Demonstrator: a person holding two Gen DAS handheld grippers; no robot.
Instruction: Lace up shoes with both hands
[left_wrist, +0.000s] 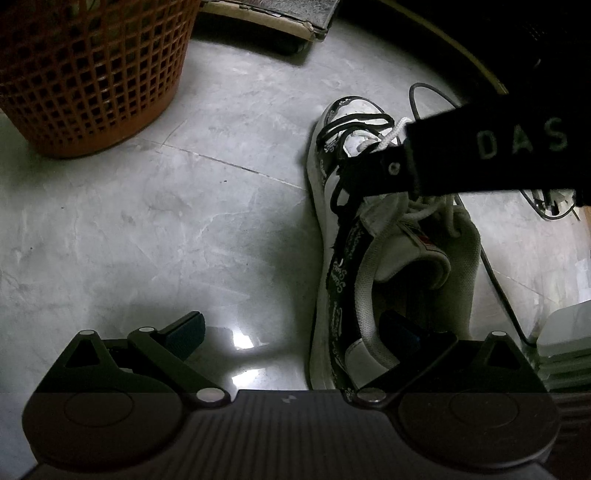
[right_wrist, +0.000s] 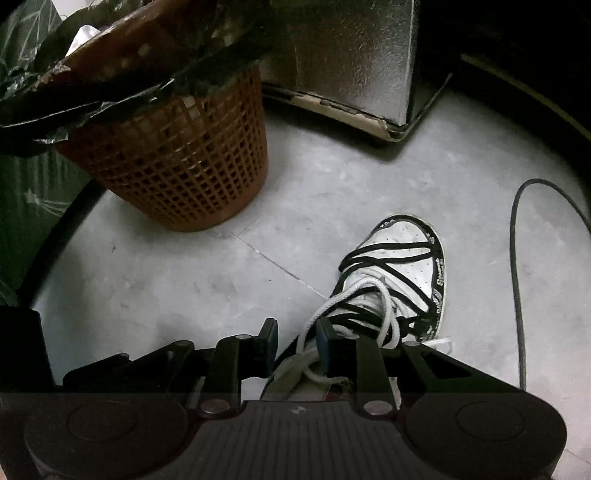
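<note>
Orange plastic lattice basket (right_wrist: 177, 155) on grey tiled floor (right_wrist: 332, 192), lined with black plastic bag (right_wrist: 110, 74), white crumpled scrap inside. White sneaker with black trim (right_wrist: 406, 266) right of it. Left gripper (left_wrist: 291, 332) gaping, one finger inside the collar. Right gripper (right_wrist: 295, 343) half-open around white lace (right_wrist: 347, 295), grip unclear.

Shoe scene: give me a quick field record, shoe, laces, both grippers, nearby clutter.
shoe: white sneaker with black trim, on grey tile floor
laces: white lace and black lace loose over the tongue
left gripper: open, one finger inside the shoe's heel opening
right gripper: part open over the laces, white lace between the fingers, grip unclear
clutter: orange basket, black cable
</note>
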